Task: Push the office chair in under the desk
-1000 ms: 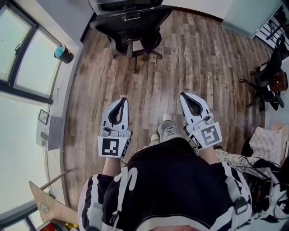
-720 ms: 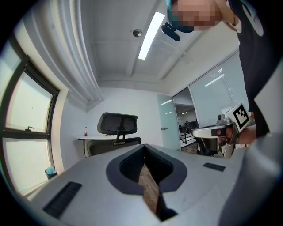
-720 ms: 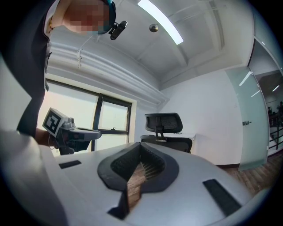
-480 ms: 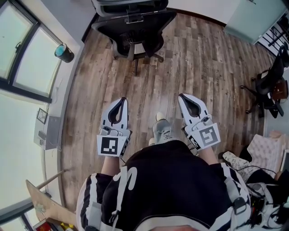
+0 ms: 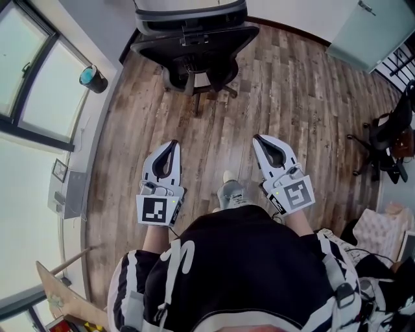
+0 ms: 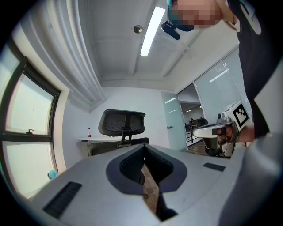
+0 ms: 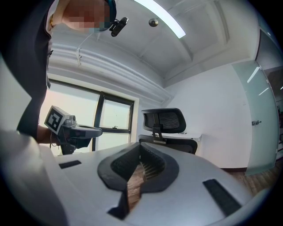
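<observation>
Seen from the head view, the office chair [image 5: 194,44] stands at twelve o'clock at the top of the frame. Its black backrest faces the person and its seat side is tucked against the front edge of the desk [image 5: 189,8], with the wheeled base showing on the wooden floor [image 5: 292,97] just below. The chair is well apart from both grippers, with open floorboards between. The left gripper [image 5: 172,144] sits at about eight o'clock from the frame's centre, its fingers pressed together with nothing between them, and its tip points toward twelve. The right gripper [image 5: 260,139] sits at about three o'clock, its fingers likewise closed together and empty, and it leans slightly toward eleven. Each gripper view shows the chair's mesh headrest straight ahead above the closed jaws, with the white desktop behind it. The person's shoe [image 5: 232,191] shows between the two grippers, near six o'clock of centre. A teal cup [image 5: 93,78] rests on the window ledge at ten o'clock. A second black chair [image 5: 382,139] stands at the three o'clock edge, far from the desk.
</observation>
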`<state>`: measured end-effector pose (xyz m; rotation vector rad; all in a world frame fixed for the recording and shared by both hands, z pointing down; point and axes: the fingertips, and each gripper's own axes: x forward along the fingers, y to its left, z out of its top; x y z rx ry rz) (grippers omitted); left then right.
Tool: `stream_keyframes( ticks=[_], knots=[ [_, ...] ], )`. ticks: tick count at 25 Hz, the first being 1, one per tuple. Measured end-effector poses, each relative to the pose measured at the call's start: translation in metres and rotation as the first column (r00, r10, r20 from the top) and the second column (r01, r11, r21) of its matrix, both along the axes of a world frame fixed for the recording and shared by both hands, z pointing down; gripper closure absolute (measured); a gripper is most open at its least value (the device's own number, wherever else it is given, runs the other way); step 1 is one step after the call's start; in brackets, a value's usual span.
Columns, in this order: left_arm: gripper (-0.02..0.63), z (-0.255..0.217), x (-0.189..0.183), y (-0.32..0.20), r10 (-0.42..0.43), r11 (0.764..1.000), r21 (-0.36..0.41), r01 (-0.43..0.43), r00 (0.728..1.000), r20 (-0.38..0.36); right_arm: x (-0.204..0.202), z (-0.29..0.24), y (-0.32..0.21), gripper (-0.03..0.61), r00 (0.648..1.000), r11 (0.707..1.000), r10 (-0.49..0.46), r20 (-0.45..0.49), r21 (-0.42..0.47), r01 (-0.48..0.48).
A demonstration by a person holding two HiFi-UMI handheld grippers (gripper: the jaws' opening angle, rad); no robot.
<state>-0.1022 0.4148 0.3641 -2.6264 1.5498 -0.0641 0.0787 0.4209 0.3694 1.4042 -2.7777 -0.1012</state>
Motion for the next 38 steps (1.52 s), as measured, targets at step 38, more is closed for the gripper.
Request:
stream_keyframes(
  ticks=[38],
  knots=[
    [0.606,-0.012,0.038,-0.174,-0.107,0.994,0.005,0.107,0.994,-0.018,0.041,-0.005,-0.194,0.569,0.997,0.997,-0.072,-0.006,-0.004,0.072]
  ],
)
